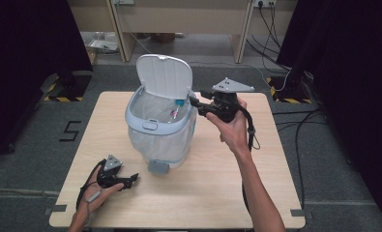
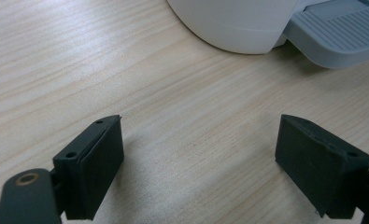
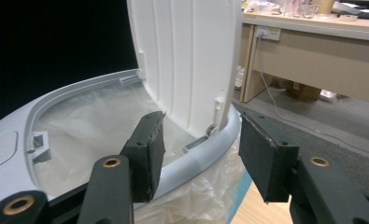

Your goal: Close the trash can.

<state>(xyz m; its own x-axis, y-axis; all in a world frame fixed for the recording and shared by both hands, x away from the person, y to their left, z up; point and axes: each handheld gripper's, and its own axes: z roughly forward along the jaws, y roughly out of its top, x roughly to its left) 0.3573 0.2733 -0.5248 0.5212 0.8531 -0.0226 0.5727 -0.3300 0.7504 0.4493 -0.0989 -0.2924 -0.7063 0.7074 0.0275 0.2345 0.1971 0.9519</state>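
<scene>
The white plastic pedal bin [image 1: 160, 123] with a pale blue-grey rim stands upright just behind the middle of the light wooden table [image 1: 227, 193], its long axis vertical. Its grey foot pedal [image 1: 158, 166] sticks out of the base toward the person. The white hinged lid [image 1: 164, 77] stands open, nearly upright, hinged on the far side of the rim, with its inner face turned toward the person. A thin clear plastic liner [image 3: 84, 140] is fitted inside the bin and folds over the rim. Some small pink and teal objects [image 1: 175, 110] lie inside the bin near its right wall; what they are cannot be told.

The right gripper [image 3: 201, 144] hovers just right of the bin at rim height, pointing toward it. Its jaws are parted and empty, straddling the right back part of the rim beside the lid's hinge without pressing on anything. The left gripper [image 2: 198, 161] lies low over the table, in front of the bin and left of the pedal, jaws spread wide and holding nothing.

The bin looks light and hollow, so a sideways push would probably slide or tip it. The lid seems stiff, smooth and a little slippery; its free top edge, away from the hinge, is likely the best place to pinch or press it shut. The liner is soft and would tear or bunch if caught.
</scene>
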